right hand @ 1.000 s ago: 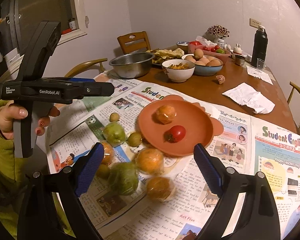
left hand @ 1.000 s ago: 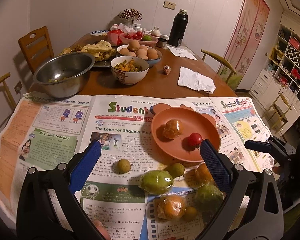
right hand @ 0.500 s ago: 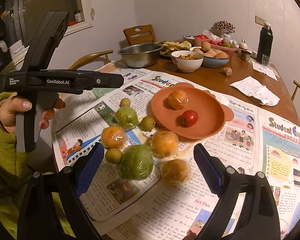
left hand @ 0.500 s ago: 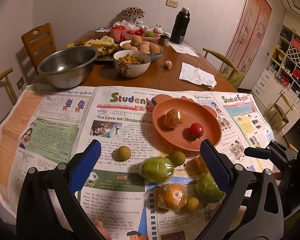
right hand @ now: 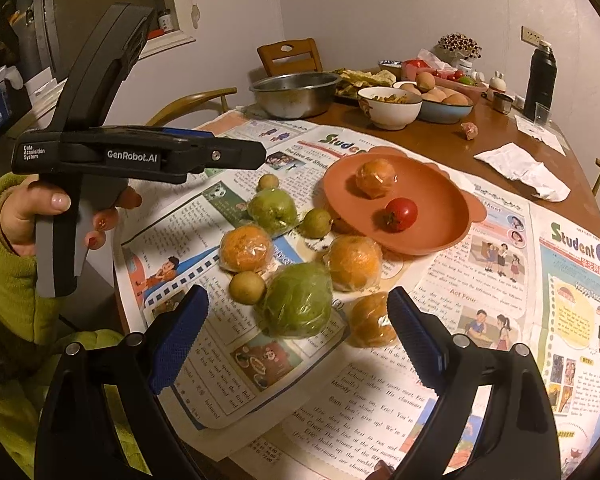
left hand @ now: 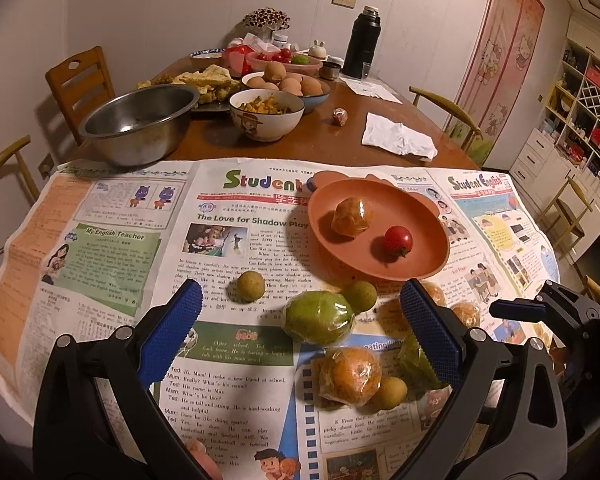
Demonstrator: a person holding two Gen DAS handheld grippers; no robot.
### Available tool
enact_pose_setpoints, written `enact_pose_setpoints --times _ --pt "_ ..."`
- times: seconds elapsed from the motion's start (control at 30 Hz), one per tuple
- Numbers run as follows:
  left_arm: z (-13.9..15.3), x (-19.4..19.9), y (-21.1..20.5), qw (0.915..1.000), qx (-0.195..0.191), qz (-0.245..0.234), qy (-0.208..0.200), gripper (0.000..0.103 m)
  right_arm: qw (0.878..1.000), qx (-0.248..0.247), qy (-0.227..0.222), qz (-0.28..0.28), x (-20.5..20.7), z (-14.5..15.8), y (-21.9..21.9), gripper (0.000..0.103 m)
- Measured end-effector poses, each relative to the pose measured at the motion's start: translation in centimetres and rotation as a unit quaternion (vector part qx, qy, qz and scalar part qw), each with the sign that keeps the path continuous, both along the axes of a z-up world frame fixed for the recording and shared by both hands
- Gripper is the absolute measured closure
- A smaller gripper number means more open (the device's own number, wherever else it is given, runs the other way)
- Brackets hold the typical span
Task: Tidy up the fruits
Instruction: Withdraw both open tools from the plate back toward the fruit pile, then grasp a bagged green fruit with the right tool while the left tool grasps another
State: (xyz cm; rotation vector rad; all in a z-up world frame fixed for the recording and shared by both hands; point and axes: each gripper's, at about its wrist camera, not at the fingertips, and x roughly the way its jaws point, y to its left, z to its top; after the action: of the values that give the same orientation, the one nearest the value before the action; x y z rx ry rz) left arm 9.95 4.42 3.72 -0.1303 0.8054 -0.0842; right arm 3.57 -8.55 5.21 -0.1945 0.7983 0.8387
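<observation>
1. Right-wrist view: our right gripper (right hand: 296,324) hangs over the fruit pile with its jaws spread wide and nothing between them; a wrapped green fruit (right hand: 298,300) lies right below.
2. Left-wrist view: our left gripper (left hand: 300,312) is likewise agape and empty, above another green fruit (left hand: 318,318) on the newspaper (left hand: 112,248).
3. One wrapped orange (right hand: 376,178) and a tomato (right hand: 400,214) sit on the plate (right hand: 440,236); three more oranges, two green fruits and three small yellowish fruits wait loose on the paper just beside it.
4. We judge the step in hand to be a pick from the pile, most likely the green fruit under the right gripper.
5. To do it well, we should come straight down, centre the fruit between the pads and close gently, since the film wrap looks slippery.
6. We should mind the neighbours: an orange (right hand: 354,262) touches this fruit and a small one (right hand: 247,287) lies close, so a skewed approach may roll them.
</observation>
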Motion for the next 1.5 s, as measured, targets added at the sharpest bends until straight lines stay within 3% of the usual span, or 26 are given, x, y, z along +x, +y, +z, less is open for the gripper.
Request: enact_pose_setpoints --times 0.33,0.63,0.93,1.07,1.5 --pt "-1.3 -0.5 0.3 0.9999 -0.004 0.004 0.015 0.01 1.0 -0.009 0.013 0.008 -0.5 -1.2 0.7 0.015" --pt "-2.1 -1.1 1.4 0.9996 -0.013 0.015 0.019 0.01 1.0 -0.013 0.021 0.008 -0.5 -1.9 0.9 0.04" --pt "-2.8 -1.1 1.7 0.9995 -0.024 0.013 0.019 0.01 1.0 -0.017 0.02 -0.002 0.4 -2.5 1.6 0.056" --pt "-3.2 -0.7 1.4 0.9994 -0.027 0.003 0.023 0.01 1.0 -0.022 0.018 -0.006 1.0 -2.7 1.9 0.056" --pt "-5.0 1.5 0.5 0.9965 -0.053 -0.031 0.056 0.028 0.999 -0.036 0.014 0.009 2.0 -3.7 3.2 0.06"
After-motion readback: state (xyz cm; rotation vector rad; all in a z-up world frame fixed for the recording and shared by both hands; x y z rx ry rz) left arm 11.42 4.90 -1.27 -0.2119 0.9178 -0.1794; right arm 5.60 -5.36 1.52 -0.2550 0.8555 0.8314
